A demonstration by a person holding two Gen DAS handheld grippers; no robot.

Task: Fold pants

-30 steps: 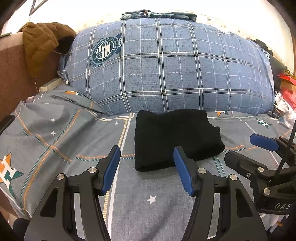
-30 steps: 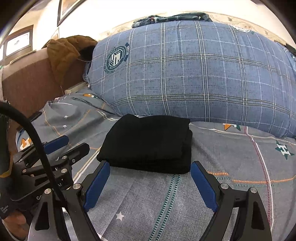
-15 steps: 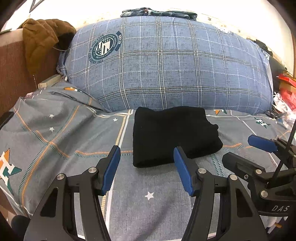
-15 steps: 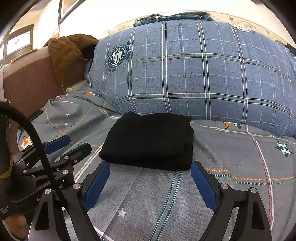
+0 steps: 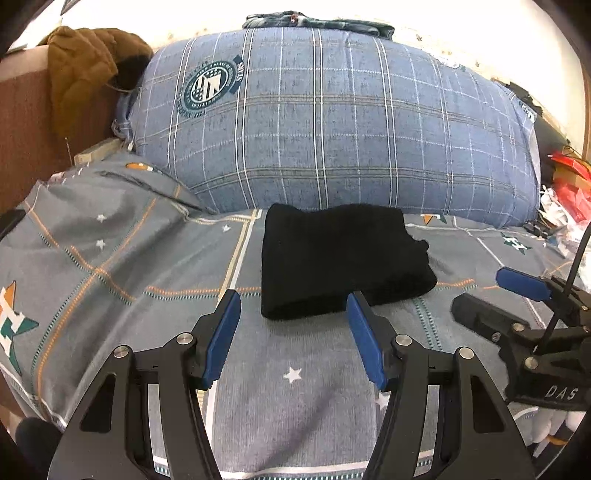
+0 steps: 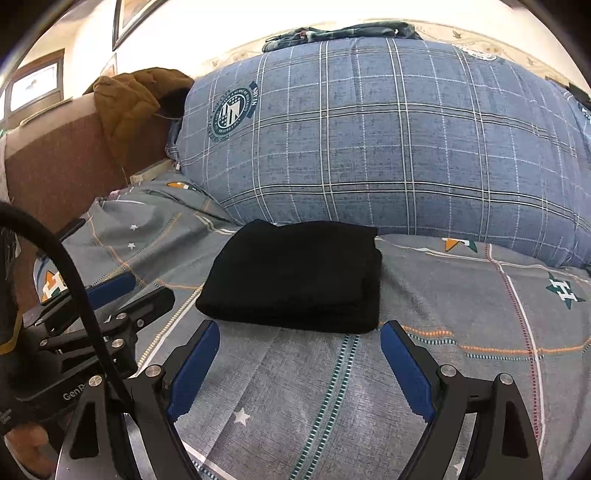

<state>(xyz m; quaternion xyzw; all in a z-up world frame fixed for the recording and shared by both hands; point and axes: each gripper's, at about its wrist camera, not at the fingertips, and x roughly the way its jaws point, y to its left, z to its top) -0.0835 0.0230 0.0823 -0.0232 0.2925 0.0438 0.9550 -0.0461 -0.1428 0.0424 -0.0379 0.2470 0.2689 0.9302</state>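
The black pants lie folded into a compact rectangle on the grey patterned bed sheet, just in front of a big blue plaid pillow. My left gripper hovers open close before the bundle's near edge, nothing between its blue pads. In the right wrist view the same folded pants sit ahead of my right gripper, which is open wide and empty. Each gripper shows in the other's view: the right gripper at the right, the left gripper at the left.
The blue plaid pillow fills the back, with folded jeans on top. A brown jacket hangs over the brown headboard at left. Red and white clutter lies beyond the bed's right side.
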